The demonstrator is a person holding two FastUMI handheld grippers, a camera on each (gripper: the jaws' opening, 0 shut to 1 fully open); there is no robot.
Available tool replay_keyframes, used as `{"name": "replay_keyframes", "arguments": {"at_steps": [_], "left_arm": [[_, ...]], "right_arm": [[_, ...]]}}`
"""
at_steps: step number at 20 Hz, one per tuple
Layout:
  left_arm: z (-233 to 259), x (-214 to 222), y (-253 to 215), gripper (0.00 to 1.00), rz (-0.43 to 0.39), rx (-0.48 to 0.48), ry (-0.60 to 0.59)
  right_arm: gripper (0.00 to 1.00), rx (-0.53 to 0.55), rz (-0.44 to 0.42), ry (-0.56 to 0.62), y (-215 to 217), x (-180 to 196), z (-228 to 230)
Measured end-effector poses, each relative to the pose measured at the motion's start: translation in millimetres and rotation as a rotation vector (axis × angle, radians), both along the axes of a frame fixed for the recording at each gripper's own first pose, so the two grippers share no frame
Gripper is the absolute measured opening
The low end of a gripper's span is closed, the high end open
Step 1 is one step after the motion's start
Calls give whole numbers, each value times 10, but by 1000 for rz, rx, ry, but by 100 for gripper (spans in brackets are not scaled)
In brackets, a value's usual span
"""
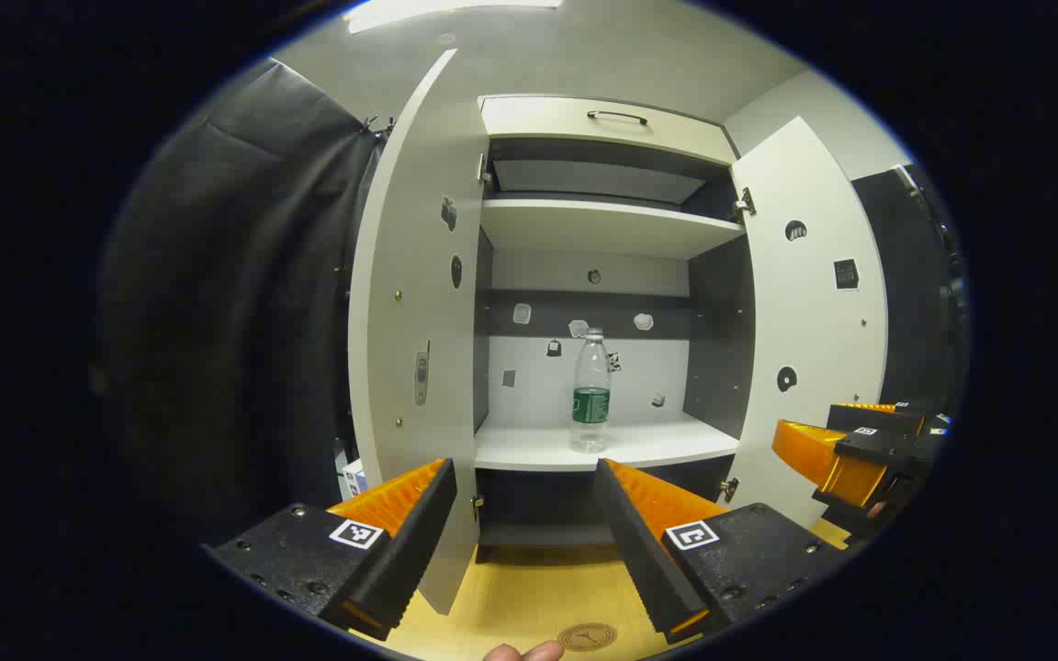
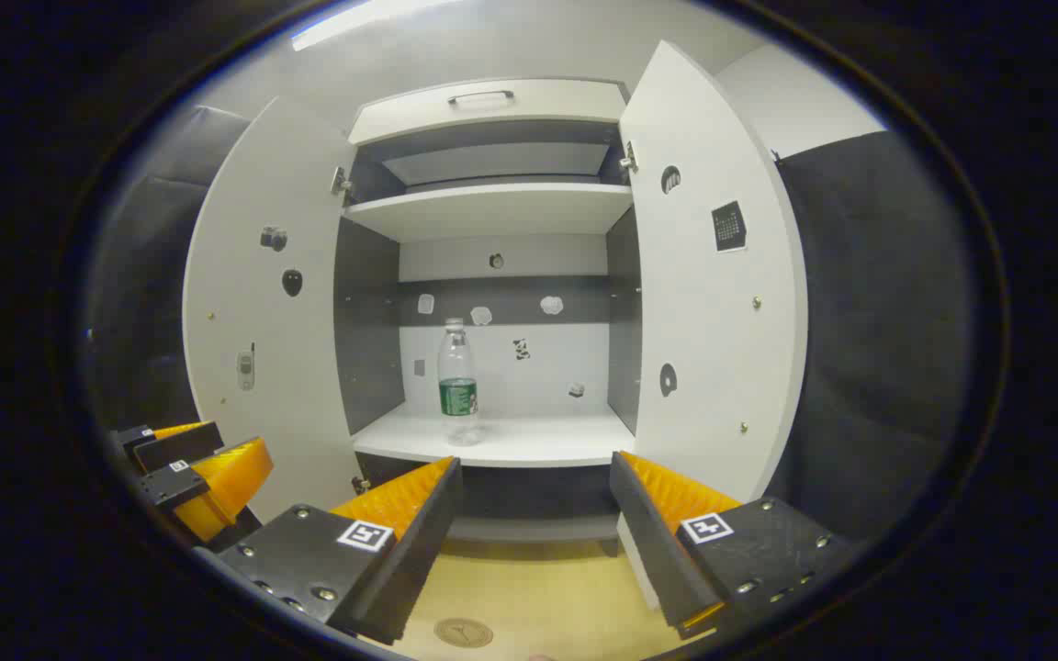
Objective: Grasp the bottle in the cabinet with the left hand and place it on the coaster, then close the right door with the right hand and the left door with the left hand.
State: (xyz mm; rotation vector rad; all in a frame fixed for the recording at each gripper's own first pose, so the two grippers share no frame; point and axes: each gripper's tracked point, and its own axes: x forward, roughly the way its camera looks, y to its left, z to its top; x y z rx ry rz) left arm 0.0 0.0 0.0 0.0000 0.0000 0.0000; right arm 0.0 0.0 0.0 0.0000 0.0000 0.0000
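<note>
At the bottom of the left gripper view we see the left gripper (image 1: 522,537) spread wide, grasping nothing; the right gripper (image 2: 534,542) likewise gapes. Below lies what seems a round coaster (image 1: 587,636) on the wooden tabletop (image 1: 529,588). Beyond, mid-frame, 2 cabinet doors stand open; the water bottle (image 1: 591,391) stands upright on the lower shelf (image 1: 538,448).

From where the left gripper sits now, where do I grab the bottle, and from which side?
Grip the bottle at its straight body around the green label, coming level from the front through the open doors. It stands upright and alone on the shelf, and the left gripper is open, probably wide enough.
</note>
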Motion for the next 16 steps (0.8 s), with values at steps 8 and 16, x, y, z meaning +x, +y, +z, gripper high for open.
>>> {"name": "replay_keyframes", "arguments": {"at_steps": [8,16], "left_arm": [[-30,13,7,96,4,12,7],[-85,46,16,96,3,10,21]], "right_arm": [[98,-12,10,-2,45,49,35],[98,-9,0,6,-18,90,24]]}}
